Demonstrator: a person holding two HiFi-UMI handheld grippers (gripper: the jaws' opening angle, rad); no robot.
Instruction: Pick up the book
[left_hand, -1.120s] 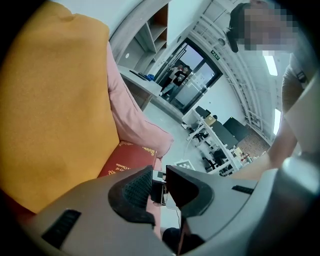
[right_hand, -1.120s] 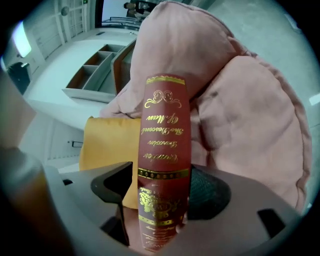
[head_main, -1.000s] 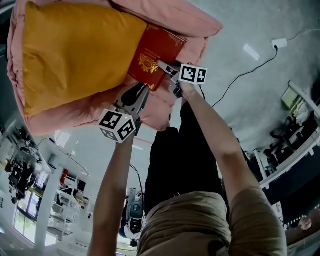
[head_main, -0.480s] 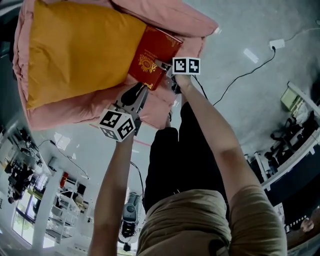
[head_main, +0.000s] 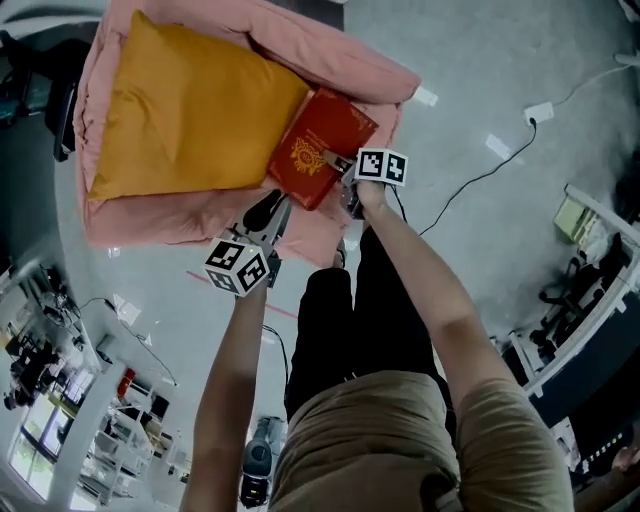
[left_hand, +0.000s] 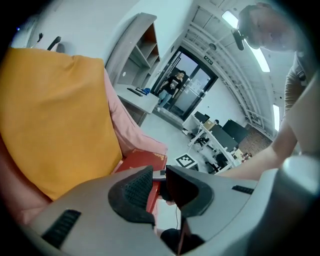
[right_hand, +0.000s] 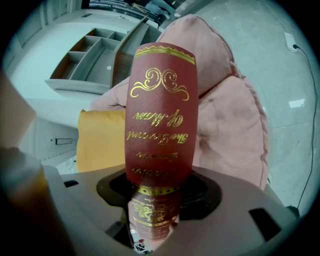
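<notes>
A red book (head_main: 318, 145) with gold print lies on pink bedding (head_main: 330, 65) beside an orange pillow (head_main: 190, 120). My right gripper (head_main: 335, 160) has the book's near edge between its jaws, which are closing and press on it. In the right gripper view the book (right_hand: 161, 115) stands up out of the right gripper (right_hand: 159, 192), spine toward the camera. My left gripper (head_main: 278, 205) hovers just left of and below the book, its jaws close together with nothing in them. In the left gripper view the left gripper (left_hand: 159, 175) points at the book's corner (left_hand: 142, 162).
Grey floor surrounds the bedding. A white power strip (head_main: 538, 112) with a black cable lies at the right. Desks and chairs (head_main: 600, 300) stand further right. White shelving (right_hand: 85, 55) rises behind the bedding, and a person stands in a far doorway (left_hand: 172, 82).
Both grippers have risen. The right gripper's jaws have come together on the book's near edge, and that end of the book has come up off the bedding.
</notes>
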